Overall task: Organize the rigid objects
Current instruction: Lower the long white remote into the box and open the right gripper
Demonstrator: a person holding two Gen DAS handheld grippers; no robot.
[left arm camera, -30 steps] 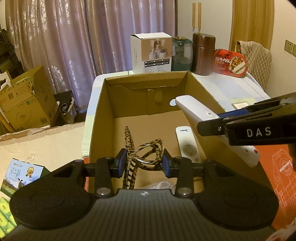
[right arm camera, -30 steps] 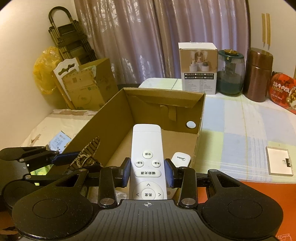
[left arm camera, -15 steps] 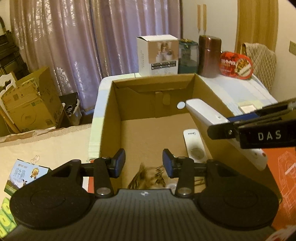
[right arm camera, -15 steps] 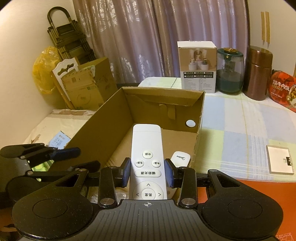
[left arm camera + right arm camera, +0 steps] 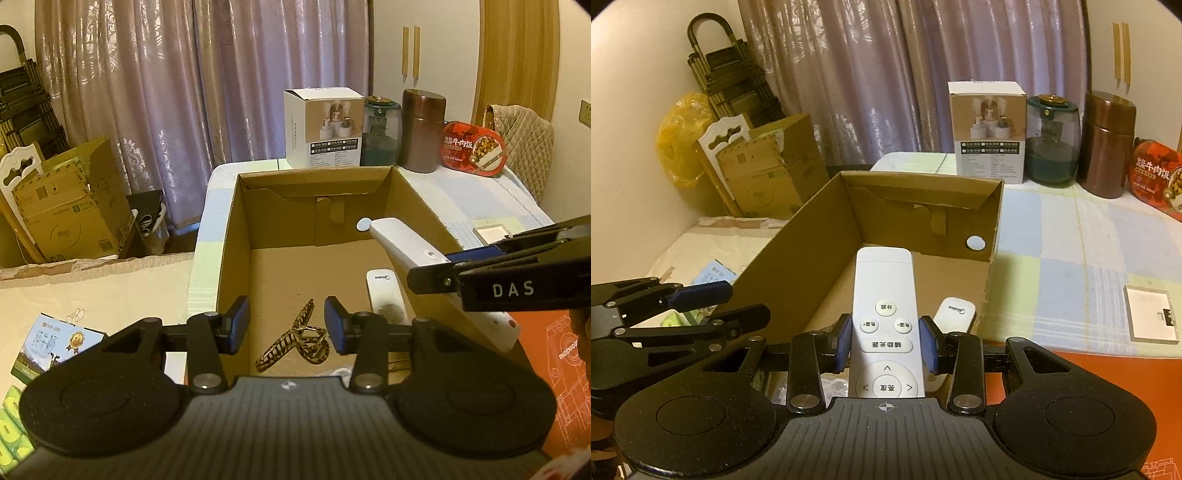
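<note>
An open cardboard box (image 5: 229,236) stands on the table. A leopard-print hair clip (image 5: 295,341) lies on its floor, just below my left gripper (image 5: 287,325), which is open and empty above the box's near end. A small white Midea remote (image 5: 386,302) lies on the box floor to the right. My right gripper (image 5: 886,343) is shut on a long white remote (image 5: 884,314) and holds it over the box (image 5: 993,236); this remote also shows in the left wrist view (image 5: 406,245). My left gripper shows open at the left of the right wrist view (image 5: 713,302).
A white product box (image 5: 323,127), a green jar (image 5: 380,133), a brown canister (image 5: 423,131) and a red food tin (image 5: 472,147) stand behind the box. A small white square plate (image 5: 1150,314) lies on the checked cloth. An orange box (image 5: 554,354) is at the right.
My left gripper opened and let go of the hair clip, which dropped onto the box floor. The left gripper rose slightly. The right gripper held still with the remote.
</note>
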